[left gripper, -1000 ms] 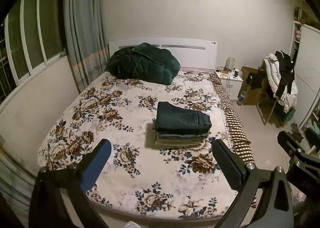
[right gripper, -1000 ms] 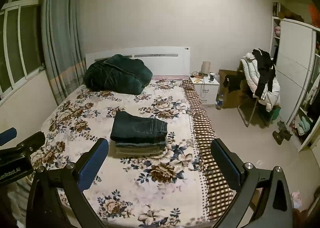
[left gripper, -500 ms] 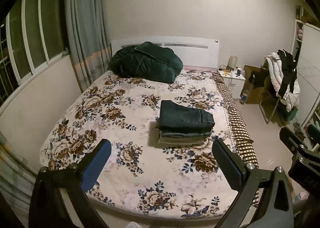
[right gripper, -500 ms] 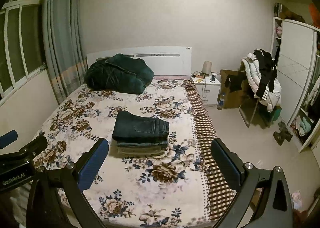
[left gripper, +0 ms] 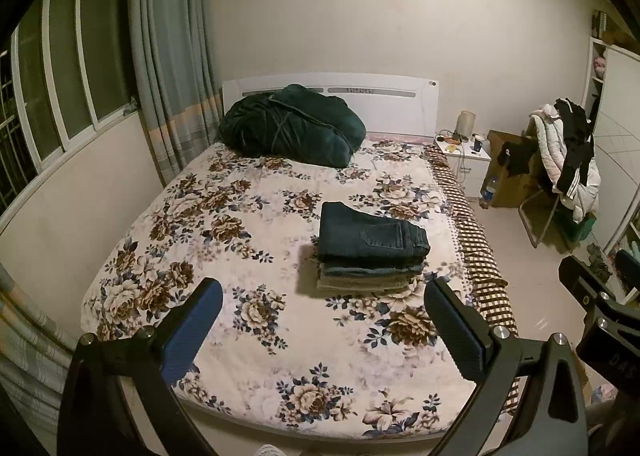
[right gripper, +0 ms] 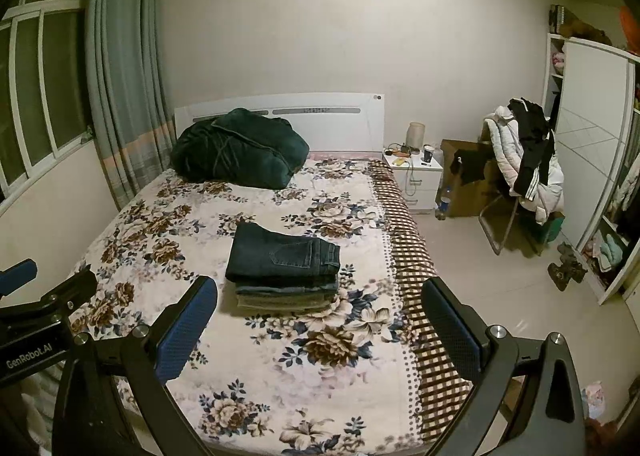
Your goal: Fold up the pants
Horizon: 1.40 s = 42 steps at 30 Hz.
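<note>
A stack of folded pants (left gripper: 370,250), dark blue jeans on top, lies on the floral bedspread (left gripper: 224,256) toward the bed's right side; it also shows in the right wrist view (right gripper: 284,270). My left gripper (left gripper: 320,320) is open and empty, held above the foot of the bed, well short of the stack. My right gripper (right gripper: 318,318) is open and empty too, beside the left one, which shows at the left edge of the right wrist view (right gripper: 36,316).
A dark green bundled duvet (left gripper: 292,125) lies at the white headboard. Window and curtains (left gripper: 172,67) are at left. A nightstand (right gripper: 414,173), a chair heaped with clothes (right gripper: 524,163) and a wardrobe (right gripper: 592,135) stand at right, with bare tiled floor (right gripper: 500,296) between.
Both grippers have drifted slightly up and back from the bed; the view shifts a little. The stack of pants has not moved. Both stay open.
</note>
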Each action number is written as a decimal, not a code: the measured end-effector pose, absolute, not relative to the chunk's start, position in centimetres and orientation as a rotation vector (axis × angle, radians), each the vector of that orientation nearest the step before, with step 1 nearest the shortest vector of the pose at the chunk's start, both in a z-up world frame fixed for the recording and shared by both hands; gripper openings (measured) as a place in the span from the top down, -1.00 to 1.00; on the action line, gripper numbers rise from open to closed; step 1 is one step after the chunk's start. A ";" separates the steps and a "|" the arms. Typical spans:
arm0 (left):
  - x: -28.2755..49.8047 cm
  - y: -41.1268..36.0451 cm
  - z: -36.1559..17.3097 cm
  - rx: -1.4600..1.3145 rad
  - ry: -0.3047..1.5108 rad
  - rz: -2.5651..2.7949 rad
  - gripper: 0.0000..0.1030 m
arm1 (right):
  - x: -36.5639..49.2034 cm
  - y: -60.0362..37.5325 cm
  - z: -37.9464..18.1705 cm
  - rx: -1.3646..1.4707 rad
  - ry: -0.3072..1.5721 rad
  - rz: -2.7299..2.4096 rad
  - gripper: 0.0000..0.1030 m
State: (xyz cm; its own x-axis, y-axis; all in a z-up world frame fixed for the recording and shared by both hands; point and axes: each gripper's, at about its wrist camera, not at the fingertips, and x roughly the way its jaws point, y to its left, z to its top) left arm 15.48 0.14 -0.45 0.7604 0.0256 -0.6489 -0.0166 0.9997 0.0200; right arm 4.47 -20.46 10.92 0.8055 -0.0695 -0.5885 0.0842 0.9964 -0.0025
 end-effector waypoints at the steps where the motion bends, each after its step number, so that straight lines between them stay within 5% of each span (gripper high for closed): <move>1: 15.5 0.1 -0.4 0.013 0.707 0.021 -1.00 | 4.4 -20.4 11.0 0.026 0.630 -0.082 -1.00; 42: 16.0 0.3 -0.1 -0.005 0.719 0.034 -1.00 | 5.5 -20.1 10.9 0.014 0.638 -0.066 -1.00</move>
State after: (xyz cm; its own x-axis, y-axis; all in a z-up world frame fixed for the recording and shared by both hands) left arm 15.99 0.31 -0.15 0.7521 0.0293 -0.6584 -0.0325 0.9994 0.0073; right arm 5.45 -20.14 10.88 0.8010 -0.0573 -0.5959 0.0661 0.9978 -0.0071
